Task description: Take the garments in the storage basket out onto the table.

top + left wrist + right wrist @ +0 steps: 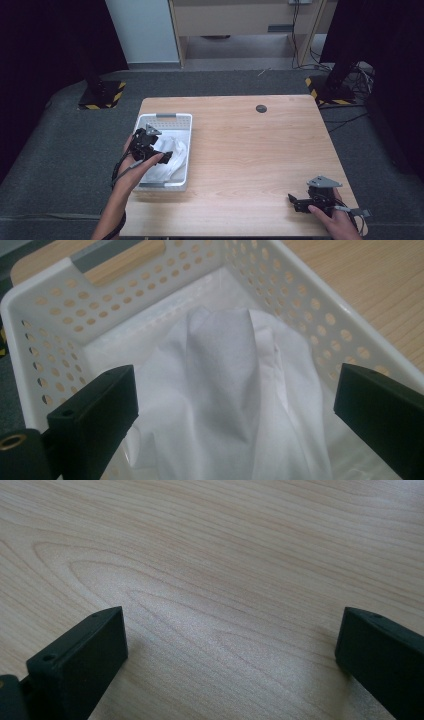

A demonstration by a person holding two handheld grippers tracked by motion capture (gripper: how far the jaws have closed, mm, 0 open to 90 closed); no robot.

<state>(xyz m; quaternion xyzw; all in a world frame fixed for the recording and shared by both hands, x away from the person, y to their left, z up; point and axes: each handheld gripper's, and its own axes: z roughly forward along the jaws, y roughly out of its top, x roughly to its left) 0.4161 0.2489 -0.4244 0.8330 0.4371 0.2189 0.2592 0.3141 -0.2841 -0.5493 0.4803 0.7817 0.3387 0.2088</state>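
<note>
A white perforated plastic basket (184, 150) sits on the left part of the wooden table, and a crumpled white cloth (175, 150) lies inside it. My left gripper (167, 156) hovers over the basket, open. In the left gripper view the cloth (235, 390) bulges up between the two wide-apart jaws without touching them, with the basket wall (60, 305) behind. My right gripper (295, 202) rests low at the table's near right corner, open, and in the right gripper view its jaws stand wide apart over bare wood (225, 580).
A small dark round grommet (261, 108) is set in the table near its far edge. Grey carpet surrounds the table. Black stand bases with yellow-black tape (102, 95) stand at the far left and far right, cables trailing by the right one.
</note>
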